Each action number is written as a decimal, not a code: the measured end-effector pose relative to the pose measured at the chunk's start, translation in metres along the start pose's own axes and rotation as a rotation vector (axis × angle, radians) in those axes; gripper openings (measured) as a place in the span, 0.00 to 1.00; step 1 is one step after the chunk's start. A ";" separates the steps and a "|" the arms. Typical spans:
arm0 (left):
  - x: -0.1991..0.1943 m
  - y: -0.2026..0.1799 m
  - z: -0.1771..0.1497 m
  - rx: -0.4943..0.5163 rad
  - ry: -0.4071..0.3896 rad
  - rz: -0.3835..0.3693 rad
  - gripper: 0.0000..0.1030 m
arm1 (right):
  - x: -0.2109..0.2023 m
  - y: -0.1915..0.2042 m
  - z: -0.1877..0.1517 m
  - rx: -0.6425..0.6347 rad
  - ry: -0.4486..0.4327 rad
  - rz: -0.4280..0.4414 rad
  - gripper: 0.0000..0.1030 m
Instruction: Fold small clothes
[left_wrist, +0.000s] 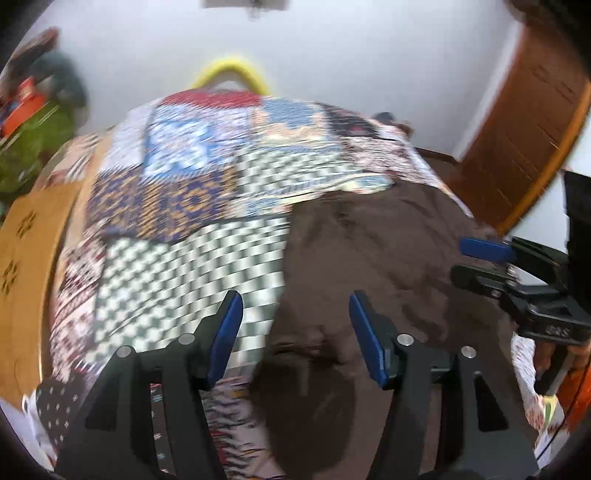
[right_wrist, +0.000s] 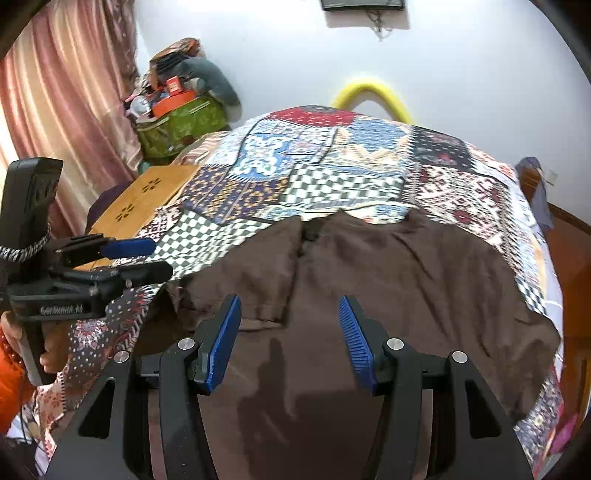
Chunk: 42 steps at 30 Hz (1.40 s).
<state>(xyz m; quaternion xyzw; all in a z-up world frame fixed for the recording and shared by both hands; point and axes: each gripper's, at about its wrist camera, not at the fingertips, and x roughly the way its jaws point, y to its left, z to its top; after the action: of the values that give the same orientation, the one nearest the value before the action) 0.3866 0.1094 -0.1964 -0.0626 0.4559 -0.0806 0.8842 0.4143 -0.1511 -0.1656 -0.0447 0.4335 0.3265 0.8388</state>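
Right wrist view: brown garment (right_wrist: 388, 280) is lying flat on the patchwork bedspread (right_wrist: 332, 173); right gripper (right_wrist: 290, 339) is hovering, fingers spread, empty; left gripper (left_wrist: 295, 332) likewise gaping, gripping nothing.

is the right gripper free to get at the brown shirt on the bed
Probably yes: the right gripper hangs open and empty right over the brown shirt, with nothing between them.
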 end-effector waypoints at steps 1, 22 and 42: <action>0.006 0.010 -0.002 -0.021 0.018 0.011 0.58 | 0.005 0.003 0.001 -0.004 0.005 0.006 0.50; 0.034 0.020 -0.056 0.045 0.092 0.077 0.65 | 0.086 -0.011 0.005 0.004 0.090 -0.141 0.50; -0.074 -0.041 -0.025 0.081 -0.119 0.170 0.69 | -0.082 -0.013 -0.003 0.044 -0.165 -0.121 0.50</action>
<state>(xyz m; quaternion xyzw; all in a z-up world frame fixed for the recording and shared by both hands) 0.3204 0.0836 -0.1441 0.0076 0.4025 -0.0197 0.9152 0.3865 -0.2041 -0.1079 -0.0251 0.3667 0.2682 0.8905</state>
